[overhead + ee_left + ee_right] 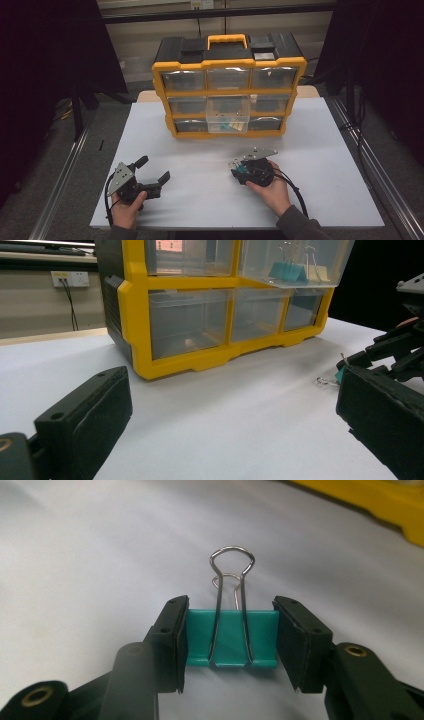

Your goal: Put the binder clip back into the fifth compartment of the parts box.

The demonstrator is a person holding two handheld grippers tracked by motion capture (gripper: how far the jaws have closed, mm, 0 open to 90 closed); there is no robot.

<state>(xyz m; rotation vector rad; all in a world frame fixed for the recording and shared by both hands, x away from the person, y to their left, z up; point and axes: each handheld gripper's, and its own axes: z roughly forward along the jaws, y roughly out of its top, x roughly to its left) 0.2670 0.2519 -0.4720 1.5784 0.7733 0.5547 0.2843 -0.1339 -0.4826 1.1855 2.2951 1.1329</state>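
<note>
Two black jaws of the right gripper (230, 645) press on the short ends of a teal binder clip (231, 639), so it has closed onto the clip with nothing else between them. Seen from the right gripper view, the clip sits dead centre between the pads, its wire handles (231, 575) folded over and pointing toward 12 o'clock, its body low against the white tabletop (75, 555). I judge the hold narrow: the pads catch only the smooth painted ends, so the clip could pivot or squirt out if the hand lifts fast or tilts. In the high view the right gripper (239, 169) lies at about 5 o'clock from the yellow drawer organizer (230, 64), whose middle clear drawer (228, 122) is pulled out and already carries other clips; carrying this one there risks knocking the handles on the drawer's front wall, or dropping it short of the rim. The left gripper (152, 170) rests at roughly 7 o'clock from the organizer, jaws spread wide and holding nothing, well apart from the clip.
</note>
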